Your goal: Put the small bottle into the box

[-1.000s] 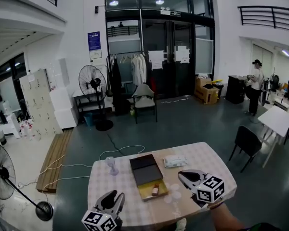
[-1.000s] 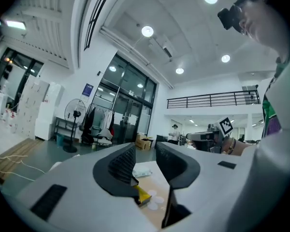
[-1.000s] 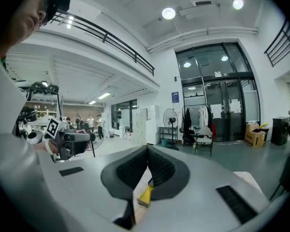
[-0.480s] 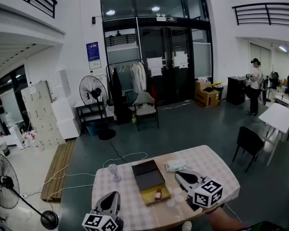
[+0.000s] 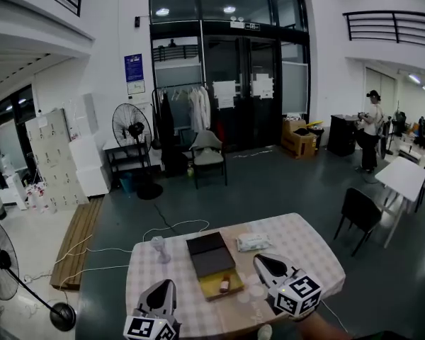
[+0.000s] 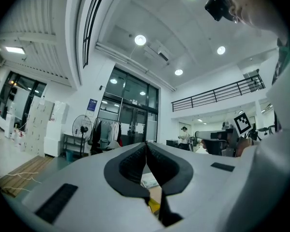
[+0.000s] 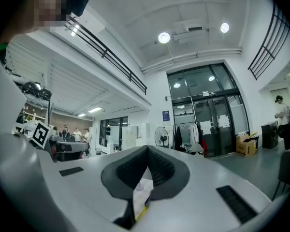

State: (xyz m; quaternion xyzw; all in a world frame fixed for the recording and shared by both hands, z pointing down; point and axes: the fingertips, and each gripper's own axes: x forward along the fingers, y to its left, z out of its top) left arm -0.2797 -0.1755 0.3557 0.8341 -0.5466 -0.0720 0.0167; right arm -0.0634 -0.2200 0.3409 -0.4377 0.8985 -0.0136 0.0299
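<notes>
Although neither tool carries anything, the task looks as good as done: judged from how things lie, the placing step is over and only drawing clear is left. Left of the box (image 5: 212, 287), at the near edge of the counter (image 5: 304, 246), the left gripper (image 5: 164, 286) hangs with its fingers (image 6: 130, 166) pressed together and nothing between them. Farther back, also left of the box, a clear stemmed glass (image 5: 158, 247) stands alone. The box lies open, with its dark lid (image 5: 210, 252) flat on the far side and its yellow tray on the near side. The small bottle (image 5: 225, 284) sits inside that tray, touched by no gripper. Just right of the lid, a pale packet (image 5: 255, 242) rests on the cloth. Right of the box, near its tray, the right gripper (image 5: 261, 261) hovers over the counter, its fingers (image 7: 162, 170) likewise closed on nothing. If a further move is wanted, it would probably be shutting the lid, which calls for opening one set of fingers, taking the lid's far edge, and bringing it over the tray without knocking the bottle.
</notes>
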